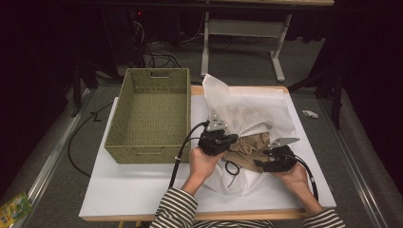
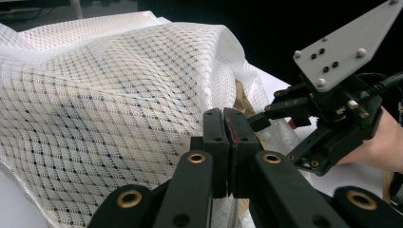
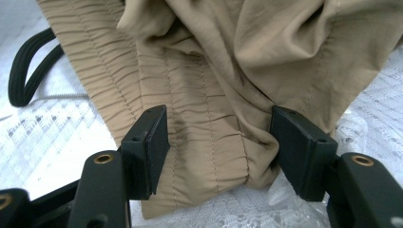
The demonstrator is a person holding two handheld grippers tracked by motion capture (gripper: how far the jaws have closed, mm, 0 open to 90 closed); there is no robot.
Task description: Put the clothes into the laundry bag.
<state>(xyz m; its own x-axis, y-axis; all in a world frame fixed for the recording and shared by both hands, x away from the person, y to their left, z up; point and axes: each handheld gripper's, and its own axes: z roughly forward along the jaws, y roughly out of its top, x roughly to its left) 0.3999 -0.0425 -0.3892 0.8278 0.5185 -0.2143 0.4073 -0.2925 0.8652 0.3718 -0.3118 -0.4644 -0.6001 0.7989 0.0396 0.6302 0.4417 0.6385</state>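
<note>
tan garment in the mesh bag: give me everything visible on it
The tan garment is a thin, smooth-looking fabric, crumpled in folds, with a gathered, ribbed band like an elastic waistband. It sits in the mouth of the white mesh bag on the table, partly sticking out. A dark cord loop lies beside it. The right gripper has its jaws open on either side of the band; whether the pads touch it is unclear.

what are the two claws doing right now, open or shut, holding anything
Left claw: shut on the white mesh bag.
Right claw: open, jaws either side of the tan garment, not pressing it.
</note>
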